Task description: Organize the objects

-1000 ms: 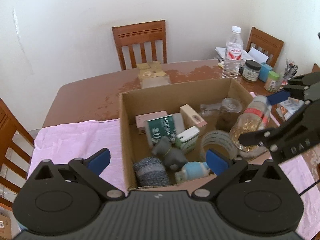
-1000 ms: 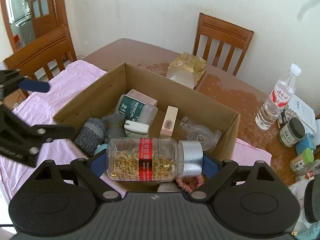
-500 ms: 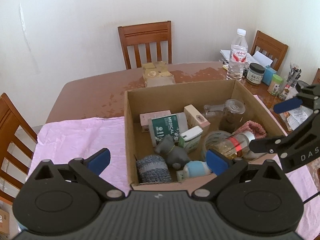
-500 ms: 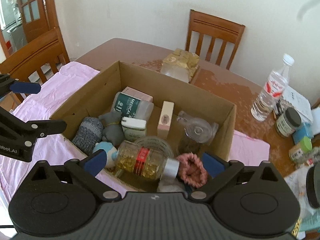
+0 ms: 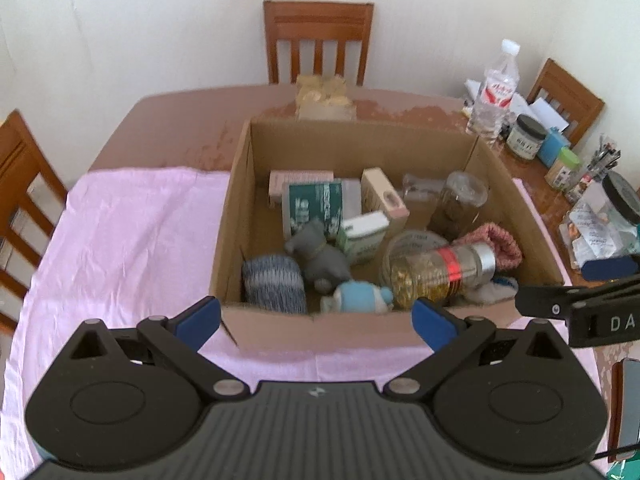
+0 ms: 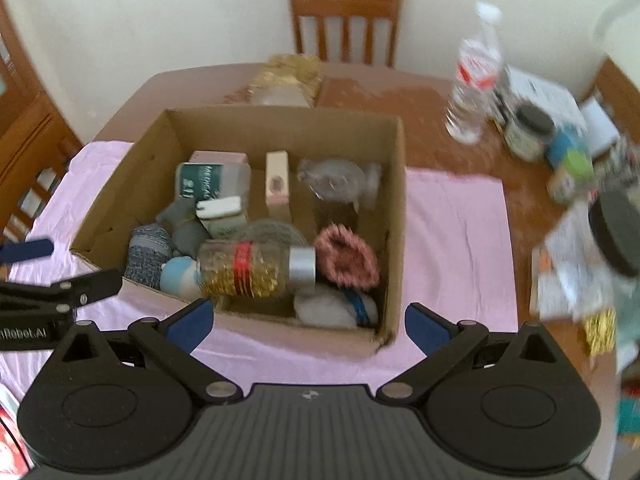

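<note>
Right wrist view: a cardboard box (image 6: 394,216) sits on a pink cloth (image 6: 452,248) spread over a brown dining table (image 6: 416,92), already well filled. A capsule bottle (image 6: 256,268) with a red band and silver cap lies on its side near the front wall, touching a pink knitted ring (image 6: 348,260) and a pale blue toy (image 6: 180,276). Also inside are a grey rolled sock (image 6: 148,252), a green-and-white packet (image 6: 208,184), a slim pink carton (image 6: 277,182) and a clear glass jar (image 6: 340,182).

The right gripper (image 6: 308,322) hangs in front of the box, fingers spread wide and holding nothing. In the left wrist view the left gripper (image 5: 316,318) is likewise wide apart and empty, poised at the box's near wall.

Most of the sorting appears done, judging by the crowded box. What may remain lies on the bare table to the right: a water bottle (image 6: 476,76), a dark-lidded jar (image 6: 528,132), a green-capped container (image 6: 570,176) and a large black-lidded jar (image 5: 608,220) among papers. Whether these belong in the box cannot be told from the pictures.
</note>
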